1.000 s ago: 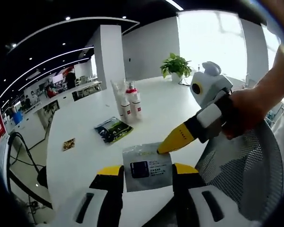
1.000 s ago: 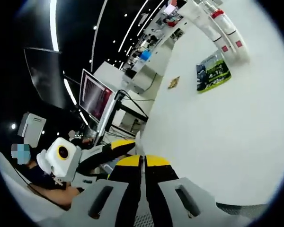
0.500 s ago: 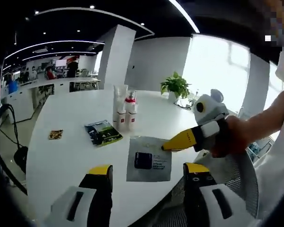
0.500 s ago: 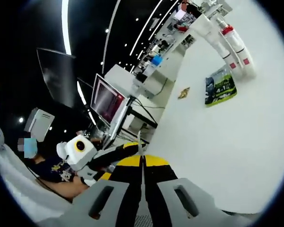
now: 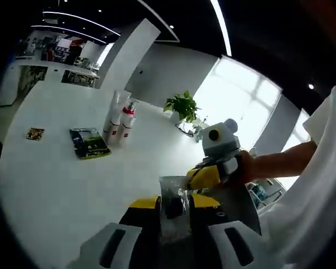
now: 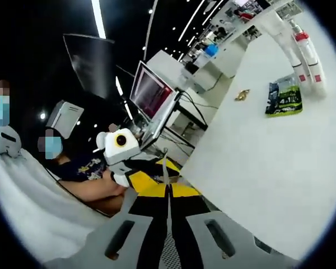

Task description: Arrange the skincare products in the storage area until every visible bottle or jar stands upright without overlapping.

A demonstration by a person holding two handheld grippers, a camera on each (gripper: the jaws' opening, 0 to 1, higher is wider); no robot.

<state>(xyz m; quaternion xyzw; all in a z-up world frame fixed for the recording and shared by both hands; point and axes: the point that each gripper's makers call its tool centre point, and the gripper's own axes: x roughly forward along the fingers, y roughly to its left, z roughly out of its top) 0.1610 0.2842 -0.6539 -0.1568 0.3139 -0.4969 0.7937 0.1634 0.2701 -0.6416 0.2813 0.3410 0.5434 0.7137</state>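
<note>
Silvery sachet (image 5: 173, 203) hangs off the near table (image 5: 61, 185) edge, clamped by both the left gripper (image 5: 173, 206) and right gripper (image 6: 168, 193), while the bottles (image 5: 120, 120) stand upright far off, so placing it remains.

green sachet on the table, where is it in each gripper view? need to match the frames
Left gripper view: the green sachet lies flat on the white table, left of centre, just left of the bottles.
Right gripper view: the same sachet sits far right, upper part, below the bottles.
Shared landmark: the small brown packet, lying to the sachet's left in both.
</note>
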